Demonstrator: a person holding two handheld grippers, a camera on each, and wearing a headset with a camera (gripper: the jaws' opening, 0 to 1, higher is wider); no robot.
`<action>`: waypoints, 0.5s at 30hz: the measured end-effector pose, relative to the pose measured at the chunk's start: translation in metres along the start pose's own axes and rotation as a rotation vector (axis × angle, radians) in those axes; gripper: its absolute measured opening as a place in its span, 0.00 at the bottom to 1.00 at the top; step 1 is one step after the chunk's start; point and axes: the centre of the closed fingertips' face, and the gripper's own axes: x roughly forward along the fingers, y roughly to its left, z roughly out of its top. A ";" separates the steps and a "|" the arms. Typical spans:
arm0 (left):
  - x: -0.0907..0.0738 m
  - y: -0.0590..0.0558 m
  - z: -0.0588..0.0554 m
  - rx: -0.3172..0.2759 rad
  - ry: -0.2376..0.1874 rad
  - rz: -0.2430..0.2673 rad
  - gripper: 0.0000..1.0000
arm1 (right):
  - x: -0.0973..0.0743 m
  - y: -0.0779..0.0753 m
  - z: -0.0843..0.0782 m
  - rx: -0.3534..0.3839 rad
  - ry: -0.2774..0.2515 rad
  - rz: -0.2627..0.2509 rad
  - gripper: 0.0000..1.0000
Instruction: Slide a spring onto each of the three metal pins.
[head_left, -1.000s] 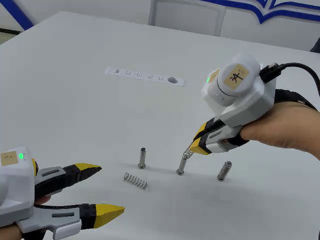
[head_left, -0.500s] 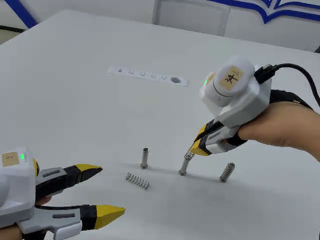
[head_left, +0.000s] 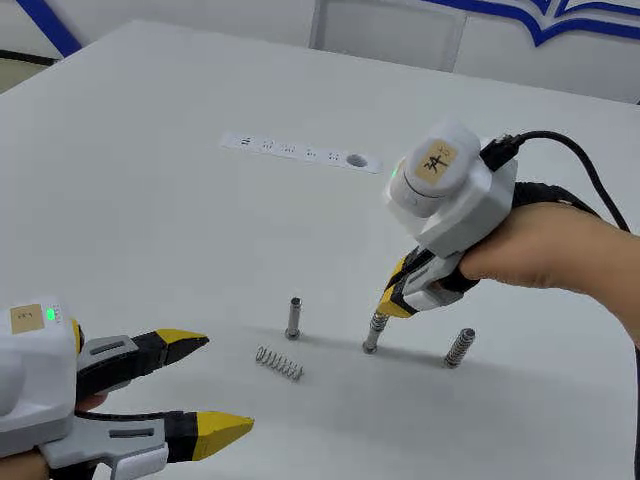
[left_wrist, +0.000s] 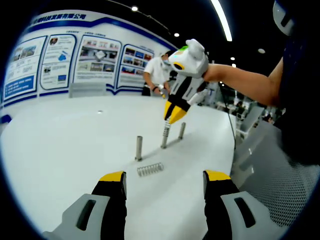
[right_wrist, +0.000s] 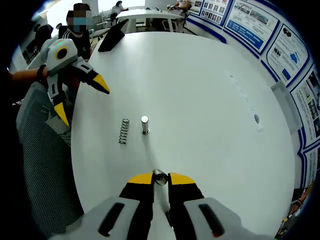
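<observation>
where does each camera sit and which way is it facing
head view: on the person's head, looking forward and down at the table; left gripper open bottom left, right gripper and hand at right.
left gripper view: on the left gripper, looking along its jaws across the table toward the right gripper and arm.
right gripper view: on the right gripper, looking down along its jaws, shut on a spring; left gripper beyond.
shared: all three show the bare pin and loose spring.

This looks like a lab or showroom, with blue-and-white poster boards along the wall, strip lights overhead, and a big white tabletop with a socket strip.
</observation>
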 end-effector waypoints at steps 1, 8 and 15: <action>0.000 0.000 0.000 0.000 0.001 0.000 0.63 | 0.002 -0.001 -0.001 0.002 0.004 0.002 0.11; -0.001 0.000 -0.001 -0.001 0.002 0.003 0.63 | 0.014 0.001 -0.006 0.013 0.020 0.014 0.12; 0.000 -0.001 -0.001 -0.002 0.003 0.001 0.63 | 0.025 0.001 -0.012 0.032 0.022 0.024 0.12</action>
